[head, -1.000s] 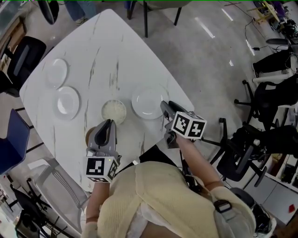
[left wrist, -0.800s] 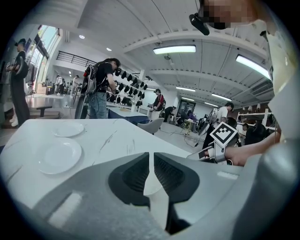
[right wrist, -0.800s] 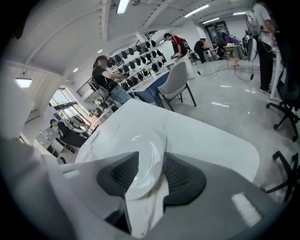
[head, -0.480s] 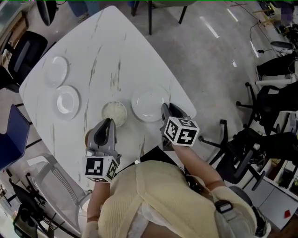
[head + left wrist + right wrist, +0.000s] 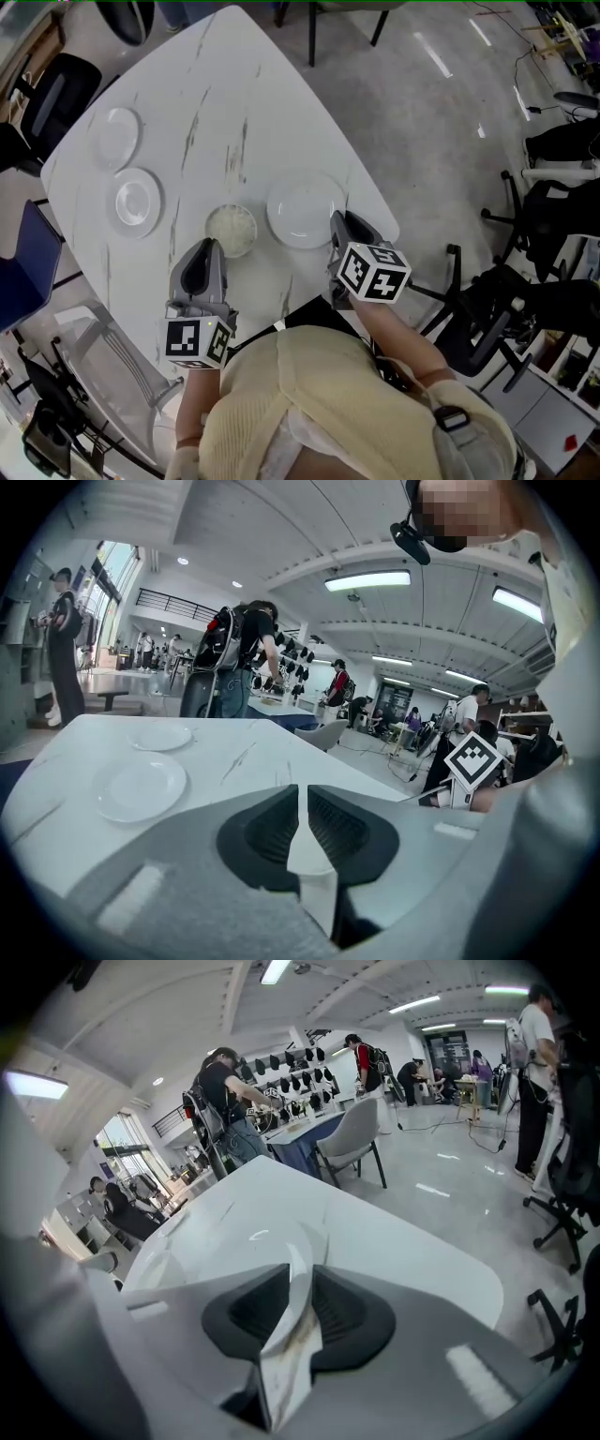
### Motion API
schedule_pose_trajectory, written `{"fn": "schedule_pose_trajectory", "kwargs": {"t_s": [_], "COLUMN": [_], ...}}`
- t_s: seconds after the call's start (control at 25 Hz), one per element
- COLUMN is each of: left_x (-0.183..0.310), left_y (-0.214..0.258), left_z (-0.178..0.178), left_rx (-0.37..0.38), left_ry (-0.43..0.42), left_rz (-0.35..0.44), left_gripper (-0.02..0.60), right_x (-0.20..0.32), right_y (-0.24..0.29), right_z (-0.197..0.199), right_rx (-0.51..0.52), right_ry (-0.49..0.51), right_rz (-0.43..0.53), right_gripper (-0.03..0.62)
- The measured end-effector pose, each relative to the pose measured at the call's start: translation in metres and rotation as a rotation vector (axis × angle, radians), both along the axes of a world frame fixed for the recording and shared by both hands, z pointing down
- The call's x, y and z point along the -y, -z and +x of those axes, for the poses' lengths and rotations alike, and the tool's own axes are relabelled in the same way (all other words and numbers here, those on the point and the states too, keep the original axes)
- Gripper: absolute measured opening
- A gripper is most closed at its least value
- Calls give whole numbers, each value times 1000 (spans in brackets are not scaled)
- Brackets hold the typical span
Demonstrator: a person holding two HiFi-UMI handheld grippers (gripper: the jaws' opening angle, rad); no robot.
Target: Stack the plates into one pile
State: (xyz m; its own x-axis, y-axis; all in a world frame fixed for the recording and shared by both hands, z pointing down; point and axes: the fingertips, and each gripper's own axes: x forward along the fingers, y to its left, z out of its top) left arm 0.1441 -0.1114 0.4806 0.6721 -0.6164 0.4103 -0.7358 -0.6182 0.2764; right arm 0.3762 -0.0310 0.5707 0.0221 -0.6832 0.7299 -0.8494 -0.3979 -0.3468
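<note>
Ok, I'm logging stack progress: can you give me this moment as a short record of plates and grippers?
table: white marble, four plates, none stacked
left side: far small plate, near small plate, apart
middle: speckled plate
right gripper: jaws have just been closing, pads now on large plate rim
left gripper: jaws nearly together beside speckled plate; grip unclear

Right gripper [image 5: 298, 1274] — fingers [image 5: 347, 1312] just closing, gripping

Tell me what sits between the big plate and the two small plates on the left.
A speckled plate, touching neither, lies between the big plate and the small plates; the head view shows it.
</note>
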Motion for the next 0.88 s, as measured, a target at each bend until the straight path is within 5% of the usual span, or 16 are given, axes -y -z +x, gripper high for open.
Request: {"fn": "schedule_pose_trajectory", "kwargs": {"t_s": [0.44, 0.88], "left_x": [0, -13], "left_y": [6, 18], "left_z": [-28, -81], "left_rx": [31, -76], "left_ry": [42, 45], "left_rz": [13, 43], "left_gripper": [21, 21], "right_x": [5, 16], "right_y": [35, 94], "right_z": [-9, -52], "right_rx": [206, 104], "right_ry": [-23, 53], "right_rz": [176, 312], "right_gripper": [29, 15]}}
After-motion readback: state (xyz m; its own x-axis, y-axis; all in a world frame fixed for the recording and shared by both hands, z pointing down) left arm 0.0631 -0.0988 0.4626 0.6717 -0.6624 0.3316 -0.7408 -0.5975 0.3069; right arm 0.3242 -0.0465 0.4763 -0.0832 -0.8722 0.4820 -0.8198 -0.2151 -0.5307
